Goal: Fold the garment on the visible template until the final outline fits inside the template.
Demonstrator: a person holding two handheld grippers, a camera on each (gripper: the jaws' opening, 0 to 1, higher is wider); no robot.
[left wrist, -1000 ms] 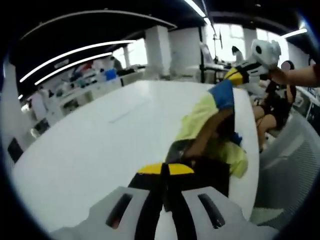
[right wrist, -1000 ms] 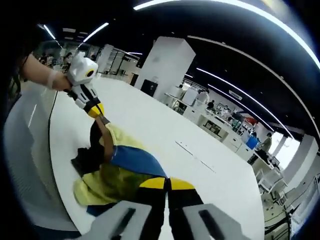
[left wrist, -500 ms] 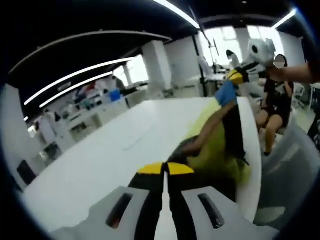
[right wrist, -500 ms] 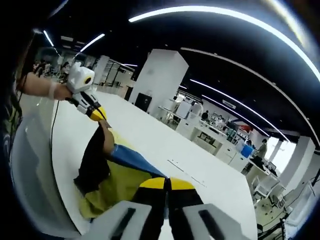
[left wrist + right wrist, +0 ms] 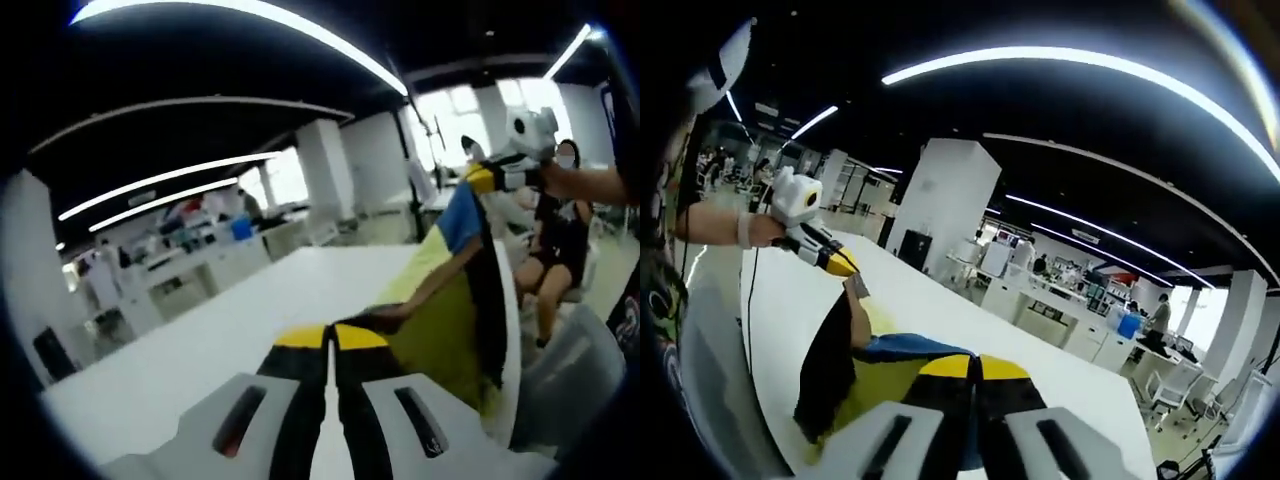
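Note:
A yellow, blue and black garment [image 5: 445, 300] hangs stretched in the air over the near edge of the white table [image 5: 200, 350]. My left gripper [image 5: 330, 336] is shut on one end of it, and its yellow tips pinch dark cloth. At the upper right of the left gripper view, my right gripper [image 5: 479, 180] holds the blue end. In the right gripper view, my right gripper [image 5: 975, 366] is shut on the garment [image 5: 875, 385]. The black part droops at the left, and the left gripper [image 5: 843, 267] pinches the far corner.
The white table [image 5: 940, 300] runs away from both grippers. A person's hand [image 5: 745, 228] holds the left gripper. A seated person [image 5: 555, 240] and a grey chair [image 5: 560, 375] are beyond the table's right edge. Desks and white pillars fill the background.
Both grippers have risen and drawn apart. The garment has come up off the table and now hangs taut between them instead of lying bunched.

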